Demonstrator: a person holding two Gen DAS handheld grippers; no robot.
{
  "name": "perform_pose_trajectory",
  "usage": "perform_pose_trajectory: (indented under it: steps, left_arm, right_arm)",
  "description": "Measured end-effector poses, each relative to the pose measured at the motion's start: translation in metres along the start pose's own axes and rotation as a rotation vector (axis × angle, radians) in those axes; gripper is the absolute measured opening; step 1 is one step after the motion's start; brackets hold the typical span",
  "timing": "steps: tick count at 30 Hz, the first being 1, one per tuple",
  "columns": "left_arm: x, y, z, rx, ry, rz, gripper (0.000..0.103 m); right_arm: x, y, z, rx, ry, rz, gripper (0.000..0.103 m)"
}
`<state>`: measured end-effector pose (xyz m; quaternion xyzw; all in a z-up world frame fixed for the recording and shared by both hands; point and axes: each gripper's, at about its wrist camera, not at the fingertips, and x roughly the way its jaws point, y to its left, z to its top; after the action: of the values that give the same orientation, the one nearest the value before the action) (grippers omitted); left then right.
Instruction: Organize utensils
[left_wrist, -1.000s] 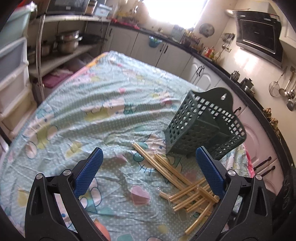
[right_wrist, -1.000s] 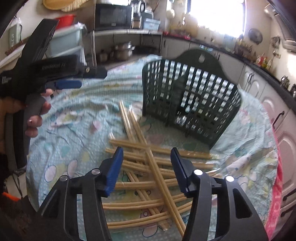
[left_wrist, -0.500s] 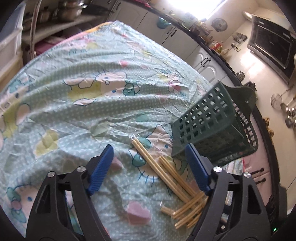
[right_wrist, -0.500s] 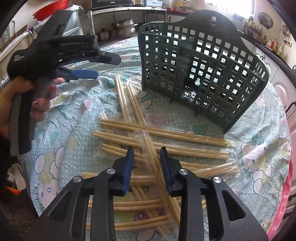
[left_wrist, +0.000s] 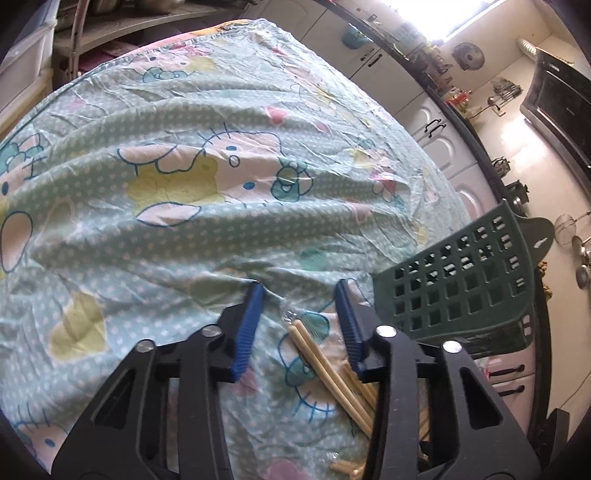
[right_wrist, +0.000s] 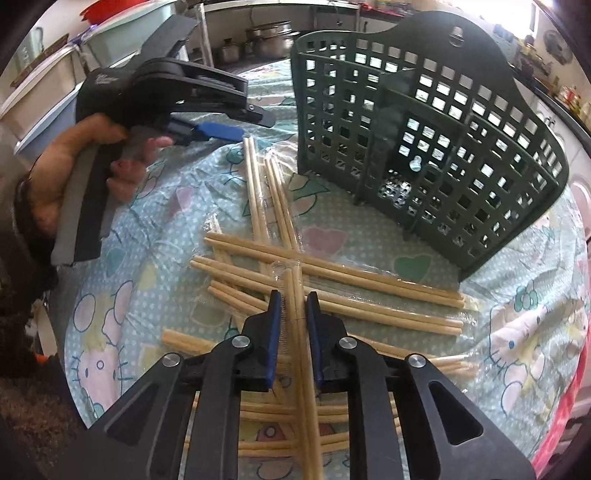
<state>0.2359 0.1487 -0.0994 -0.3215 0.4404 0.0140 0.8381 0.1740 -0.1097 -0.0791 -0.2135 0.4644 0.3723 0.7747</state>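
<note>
A wrapped pair of bamboo chopsticks (right_wrist: 295, 295) sits pinched between the blue pads of the right gripper (right_wrist: 293, 295), lying lengthwise down the middle of the right wrist view atop a criss-crossed heap of chopstick pairs (right_wrist: 332, 291) in clear sleeves. The heap is spread on a mint polka-dot tablecloth (right_wrist: 155, 236) printed with cartoon cats. Just beyond the heap stands a dark green slotted utensil basket (right_wrist: 424, 122), upright on the cloth, its perforated walls and inner divider facing the camera, its tall back panel ending in a hanging tab.

To the left of the pile, a hand (right_wrist: 74, 162) grips the handle of the left gripper (right_wrist: 221, 131), seen side-on above the cloth near the far tips of two chopstick pairs. From its own camera the left gripper (left_wrist: 299, 291) has its pads spread apart with nothing between them, hovering over the tip of a sleeved pair (left_wrist: 321, 365) on the cloth, with the basket (left_wrist: 461, 288) to the right.

Kitchen cabinets (left_wrist: 436, 147) and shelves with steel pots (right_wrist: 273, 37) ring the table.
</note>
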Motion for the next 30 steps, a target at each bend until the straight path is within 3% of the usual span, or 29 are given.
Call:
perform_pose_trajectory:
  steps: [4, 7, 15, 30]
  left_arm:
    - [0.000, 0.004, 0.000, 0.002, 0.006, 0.011, 0.009]
    - [-0.003, 0.008, 0.002, -0.001, 0.017, -0.017, 0.005]
    - [-0.034, -0.003, 0.005, 0.054, -0.016, -0.098, 0.003]
    - [-0.136, -0.063, 0.009, 0.219, -0.198, -0.232, 0.002]
  right_arm:
    - [-0.002, -0.001, 0.001, 0.014, -0.004, 0.027, 0.011]
    - [-0.007, -0.002, 0.003, 0.024, -0.020, 0.039, 0.010]
    - [-0.037, -0.005, 0.015, 0.060, -0.104, 0.062, 0.006]
    - [-0.095, 0.002, 0.034, 0.090, -0.304, 0.103, 0.006]
